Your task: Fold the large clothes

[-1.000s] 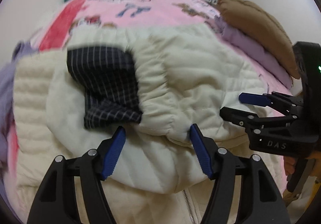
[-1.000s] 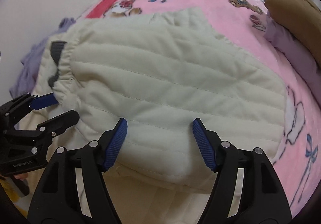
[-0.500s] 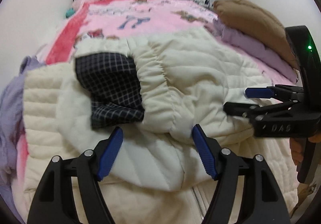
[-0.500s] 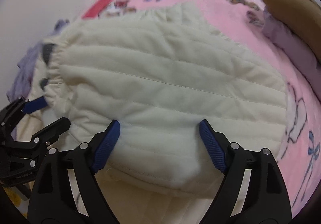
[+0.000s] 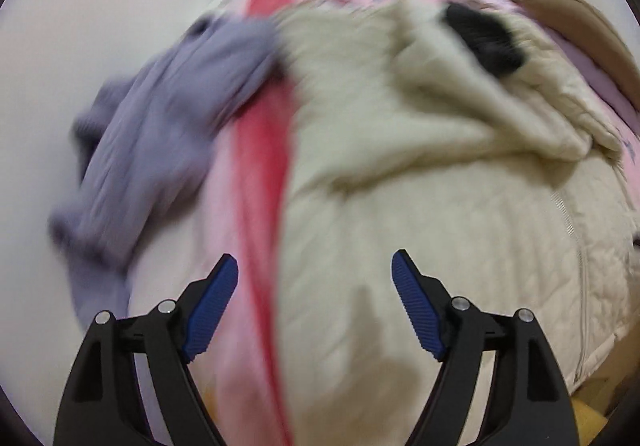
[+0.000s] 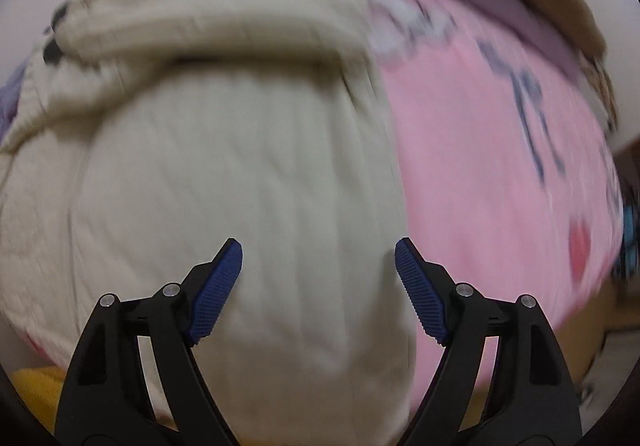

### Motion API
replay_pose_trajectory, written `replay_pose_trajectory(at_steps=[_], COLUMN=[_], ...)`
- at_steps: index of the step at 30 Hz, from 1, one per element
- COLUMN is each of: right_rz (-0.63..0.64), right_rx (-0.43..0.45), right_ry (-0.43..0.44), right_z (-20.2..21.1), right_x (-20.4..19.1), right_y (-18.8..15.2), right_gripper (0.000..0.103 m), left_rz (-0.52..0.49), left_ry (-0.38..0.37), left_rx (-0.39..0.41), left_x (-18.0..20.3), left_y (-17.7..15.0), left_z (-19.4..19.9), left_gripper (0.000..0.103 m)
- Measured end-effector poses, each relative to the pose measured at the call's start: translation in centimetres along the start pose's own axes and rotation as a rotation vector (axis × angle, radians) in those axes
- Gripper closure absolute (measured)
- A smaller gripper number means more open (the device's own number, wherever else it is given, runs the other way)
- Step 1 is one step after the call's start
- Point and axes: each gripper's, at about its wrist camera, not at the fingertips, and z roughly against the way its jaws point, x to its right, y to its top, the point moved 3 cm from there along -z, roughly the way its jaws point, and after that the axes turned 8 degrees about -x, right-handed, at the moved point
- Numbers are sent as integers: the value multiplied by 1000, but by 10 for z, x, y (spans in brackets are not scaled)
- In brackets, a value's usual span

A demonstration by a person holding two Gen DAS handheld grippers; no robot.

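A large cream quilted jacket (image 5: 420, 174) lies on the pink bed cover (image 5: 228, 238), its upper part folded down over its body, with dark lining (image 5: 484, 34) showing at the far right. In the left wrist view my left gripper (image 5: 314, 278) hangs above the jacket's left edge, its jaws opening, nothing between them. In the right wrist view the jacket (image 6: 240, 174) fills the left and middle. My right gripper (image 6: 318, 266) is open over its right edge beside the pink cover (image 6: 492, 174), holding nothing. Both views are blurred.
A purple garment (image 5: 160, 118) lies crumpled on the bed's left side by the white wall. A brown cushion (image 5: 576, 18) and lilac fabric (image 6: 480, 2) sit along the right side. Something yellow (image 6: 32, 386) shows below the bed's near edge.
Both grippers have swung apart, the left to the jacket's left edge, the right to its right edge. Each has left the other's view. The left jaws stand wider.
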Motion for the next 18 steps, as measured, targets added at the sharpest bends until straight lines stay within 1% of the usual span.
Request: replay_pose_trajectory(at_steps=[1,2,3,4,5,6,7,9,10,11,13,15,16,17,18], right_rz=[0,-14,-30,-50,-55,-50,-44,-26,-7,23,71,124,139,148,157], right_rx=[-16,-37,-41,-35,-32,-38,-49,-28,-19,-19,-22,-12,-15,-22,-33], right_ry=[-27,-21,-5,11,22,28,34,52,44,18,-1,-30,-38,-43,-43], right_z=[-3,-6,-8,-7,-7,-7,-7,2,7,10,12,9,6,3,-3], right_x=[3,6,8,11,13,16,18,22,24,25,27,27,26,26,26], right_y=[-11,-21,-28,-36,-43,-52,-58,-72,-79,-86,-99,-108,-106,-106,-105], right_gripper=[27,27,27,25,22,22,21,21,21,21,22,24,29,35,38], left_rz=[29,46,61,61,57,53,46,18,2,-28,-79,-130,-147,-152,-142], left_ry=[-18,-31,-60,-74,-84,-83,-72,-43,-36,-22,-5,25,41,65,87], left_rx=[-15,-32,-66,-84,-100,-115,-134,-164,-166,-164,-150,-139,-133,-130,-130], left_x=[-7,-11,-15,-14,-13,-10,-7,4,10,19,33,45,49,53,53], left_y=[-9,-18,-34,-45,-60,-70,-84,-111,-122,-134,-148,-155,-157,-158,-157], left_z=[1,2,3,4,6,7,8,14,18,24,30,29,27,22,19], left_gripper=[25,25,25,25,25,25,25,25,25,25,25,25,25,25,25])
